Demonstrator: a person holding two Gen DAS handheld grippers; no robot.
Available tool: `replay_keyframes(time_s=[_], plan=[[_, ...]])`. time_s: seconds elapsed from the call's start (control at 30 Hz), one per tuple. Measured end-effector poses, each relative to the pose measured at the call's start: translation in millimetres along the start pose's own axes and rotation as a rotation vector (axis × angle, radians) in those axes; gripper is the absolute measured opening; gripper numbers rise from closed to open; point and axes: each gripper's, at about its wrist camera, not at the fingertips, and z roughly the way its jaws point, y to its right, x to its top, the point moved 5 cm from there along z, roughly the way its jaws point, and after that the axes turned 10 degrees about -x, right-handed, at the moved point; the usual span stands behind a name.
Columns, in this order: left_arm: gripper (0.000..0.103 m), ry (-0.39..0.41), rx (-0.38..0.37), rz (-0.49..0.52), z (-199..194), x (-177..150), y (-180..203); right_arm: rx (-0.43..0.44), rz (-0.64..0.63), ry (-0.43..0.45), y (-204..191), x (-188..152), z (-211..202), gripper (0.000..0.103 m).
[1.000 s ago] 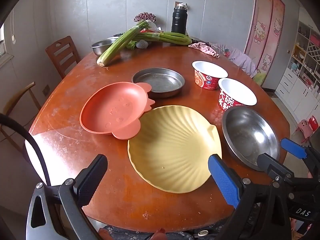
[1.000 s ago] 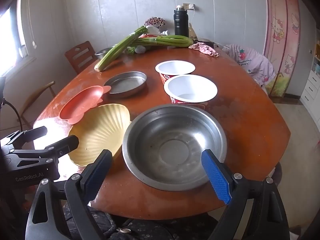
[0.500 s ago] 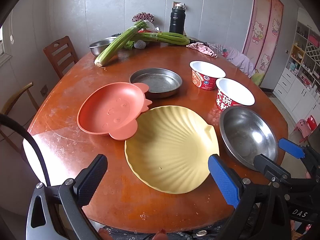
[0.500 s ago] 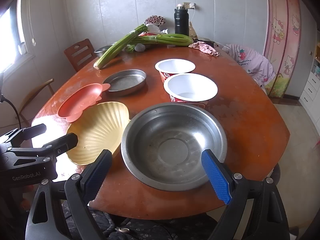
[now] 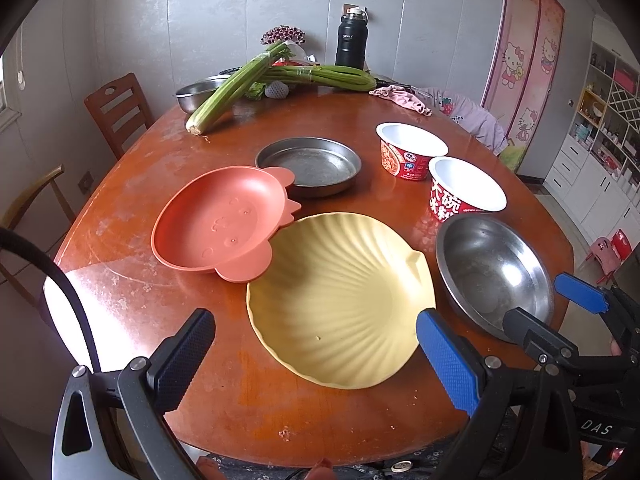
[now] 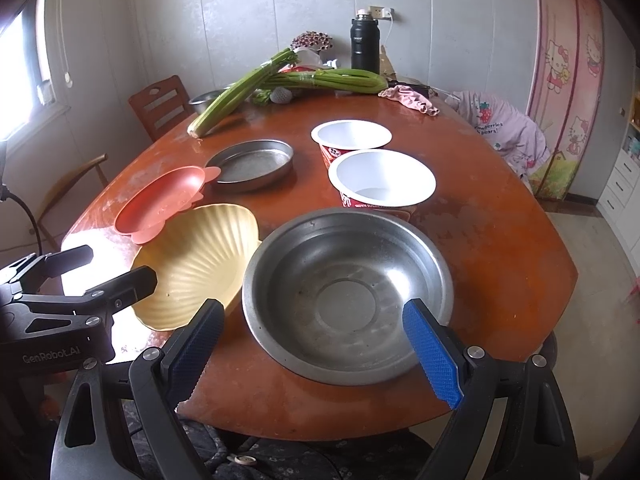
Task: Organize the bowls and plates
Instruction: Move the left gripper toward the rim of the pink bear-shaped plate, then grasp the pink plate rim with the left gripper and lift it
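A yellow shell-shaped plate (image 5: 340, 300) lies at the table's near edge, with an orange plate (image 5: 220, 220) overlapping its far left rim. A steel bowl (image 5: 494, 276) sits to its right, also in the right wrist view (image 6: 348, 296). Behind stand a flat steel pan (image 5: 308, 166) and two red paper bowls (image 5: 466, 196) (image 5: 410, 150). My left gripper (image 5: 316, 360) is open and empty, just short of the yellow plate (image 6: 196, 264). My right gripper (image 6: 316, 344) is open and empty over the steel bowl's near rim.
Celery stalks (image 5: 240, 80), a small steel bowl (image 5: 198, 94), a black flask (image 5: 351, 38) and a pink cloth (image 5: 402, 98) lie at the wooden table's (image 5: 140, 312) far end. Wooden chairs (image 5: 118, 112) stand at the left.
Both grippers have drifted slightly; the plates sit a little lower and to the left in the left wrist view. Nothing was gripped or moved.
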Motion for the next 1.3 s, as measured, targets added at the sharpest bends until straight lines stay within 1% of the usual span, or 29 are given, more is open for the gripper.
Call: replay_keyframes(time_s=[0.57,0.9,1.1,1.3], plan=[[0.101,0.0,-0.002,0.005,0.9,4.3,-1.4,-0.004,-0.019,-0.012,-3.5,4.4,3.2,0.091],[0.101,-0.006,0.002,-0.012,4.9,7.3,-7.1,0.002,-0.028,-0.014,-5.2,10.0,7.3,0.091],[0.101,0.004,0.008,-0.035,3.6,13.2,-17.8,0.016,-0.03,0.006,-9.5,22.5,5.9,0.091],[0.101,0.019,0.014,-0.074,-2.8,21.3,-39.1,0.055,-0.071,0.011,-29.3,44.3,8.1,0.091]])
